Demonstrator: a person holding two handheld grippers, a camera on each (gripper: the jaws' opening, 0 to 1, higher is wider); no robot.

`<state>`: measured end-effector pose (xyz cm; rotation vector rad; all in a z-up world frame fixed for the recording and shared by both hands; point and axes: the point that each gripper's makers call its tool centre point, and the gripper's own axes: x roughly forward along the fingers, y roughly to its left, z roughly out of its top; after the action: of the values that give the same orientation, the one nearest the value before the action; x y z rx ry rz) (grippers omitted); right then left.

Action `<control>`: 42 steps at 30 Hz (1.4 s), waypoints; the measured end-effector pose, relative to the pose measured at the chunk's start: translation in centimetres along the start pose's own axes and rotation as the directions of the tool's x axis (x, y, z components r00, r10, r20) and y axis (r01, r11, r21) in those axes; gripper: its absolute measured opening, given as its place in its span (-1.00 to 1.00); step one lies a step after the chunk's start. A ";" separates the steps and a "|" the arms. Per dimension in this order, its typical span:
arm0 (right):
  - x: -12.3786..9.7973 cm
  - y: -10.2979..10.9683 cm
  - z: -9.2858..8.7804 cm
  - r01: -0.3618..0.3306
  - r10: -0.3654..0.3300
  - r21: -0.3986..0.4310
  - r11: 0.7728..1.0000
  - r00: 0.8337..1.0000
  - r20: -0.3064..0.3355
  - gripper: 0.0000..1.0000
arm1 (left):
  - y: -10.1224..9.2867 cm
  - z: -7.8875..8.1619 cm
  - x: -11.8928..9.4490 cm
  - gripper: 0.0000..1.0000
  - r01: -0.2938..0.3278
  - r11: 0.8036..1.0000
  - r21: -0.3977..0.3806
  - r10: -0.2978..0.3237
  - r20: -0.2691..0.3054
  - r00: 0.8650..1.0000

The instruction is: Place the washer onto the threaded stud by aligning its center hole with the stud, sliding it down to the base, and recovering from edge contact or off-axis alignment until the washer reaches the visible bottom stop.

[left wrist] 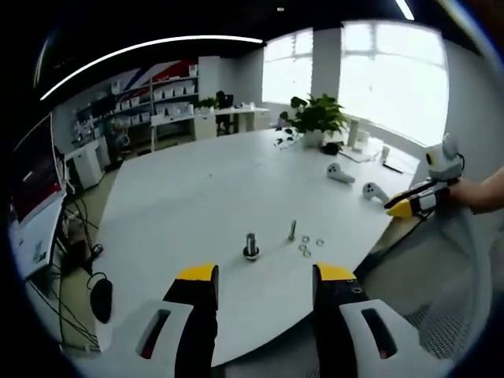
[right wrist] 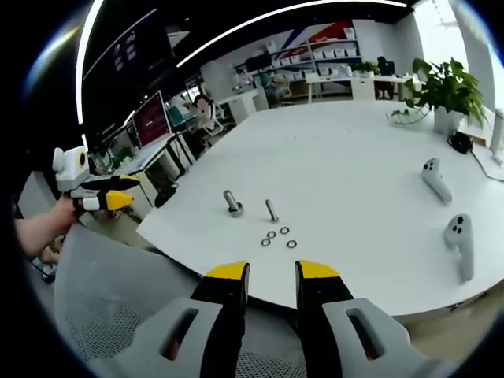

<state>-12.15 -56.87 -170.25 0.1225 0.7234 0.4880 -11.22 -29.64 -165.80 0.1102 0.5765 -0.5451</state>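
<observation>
Two short threaded studs stand upright on the white table (left wrist: 197, 197): a thicker one with a wide base (left wrist: 251, 246) (right wrist: 233, 203) and a thinner one (left wrist: 291, 230) (right wrist: 271, 210). Several small washers (left wrist: 307, 246) (right wrist: 278, 237) lie flat beside the thinner stud. My left gripper (left wrist: 266, 276) is open and holds nothing, hovering off the table's near edge, short of the studs. My right gripper (right wrist: 272, 272) is also open and holds nothing, back from the table edge. Each gripper appears in the other's view, held by a hand: the right gripper (left wrist: 409, 206) and the left gripper (right wrist: 114, 194).
Two white hand controllers (right wrist: 435, 179) (right wrist: 459, 236) lie on the table to the right of the washers. A potted plant (right wrist: 445, 90) and cables stand at the far side. A grey mesh chair back (right wrist: 102, 291) (left wrist: 461, 315) sits between the grippers and the table edge.
</observation>
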 end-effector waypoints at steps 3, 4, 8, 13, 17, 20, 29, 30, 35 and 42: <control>0.0 0.1 -0.2 0.001 -0.001 0.000 1.000 1.000 -0.014 -0.47 | -0.1 -0.5 -0.3 -0.06 -0.002 1.000 0.031 0.001 0.017 1.000; 0.0 0.1 -0.3 0.001 -0.001 0.000 1.000 1.000 -0.018 -0.47 | -0.2 -0.5 -0.2 -0.06 0.012 1.000 0.007 -0.012 0.029 1.000; 0.1 0.0 -0.3 0.003 -0.003 -0.002 1.000 1.000 -0.021 -0.47 | -0.7 -0.6 0.1 -0.06 0.071 0.991 -0.114 -0.066 0.046 0.997; 0.0 -0.2 0.0 0.012 -0.012 0.005 1.000 1.000 -0.008 -0.47 | -1.5 -0.3 -0.1 -0.07 0.081 0.993 -0.082 -0.076 0.063 0.995; -0.1 -0.4 -0.2 0.024 -0.024 0.008 1.000 1.000 -0.013 -0.47 | -1.7 -0.6 0.1 -0.07 0.096 0.991 -0.089 -0.090 0.061 0.994; -0.1 -0.6 -0.1 0.031 -0.031 0.002 1.000 0.999 -0.009 -0.47 | -1.3 -0.8 0.2 -0.07 0.092 0.991 -0.098 -0.085 0.067 0.994; -0.2 -0.9 -0.3 0.052 -0.052 -0.025 0.998 0.998 -0.017 -0.47 | -1.9 -1.3 0.3 -0.05 0.108 0.990 -0.085 -0.104 0.054 0.993; -0.1 -1.1 -0.5 0.058 -0.059 -0.037 0.998 0.998 -0.027 -0.47 | -1.8 -1.0 0.3 0.02 0.108 0.989 -0.096 -0.102 0.068 0.992; 0.1 -0.9 -0.7 0.049 -0.050 -0.040 0.998 0.998 -0.042 -0.47 | -1.5 -0.5 0.1 0.04 0.108 0.988 -0.114 -0.097 0.099 0.990; 0.0 -0.8 -0.8 0.051 -0.053 -0.033 0.998 0.998 -0.046 -0.47 | -1.5 -0.6 0.1 0.00 0.114 0.987 -0.116 -0.103 0.100 0.990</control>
<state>-12.32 -57.62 -171.08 0.0622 0.7627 0.4540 -12.23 -30.84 -166.26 -0.0619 0.5251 -0.6162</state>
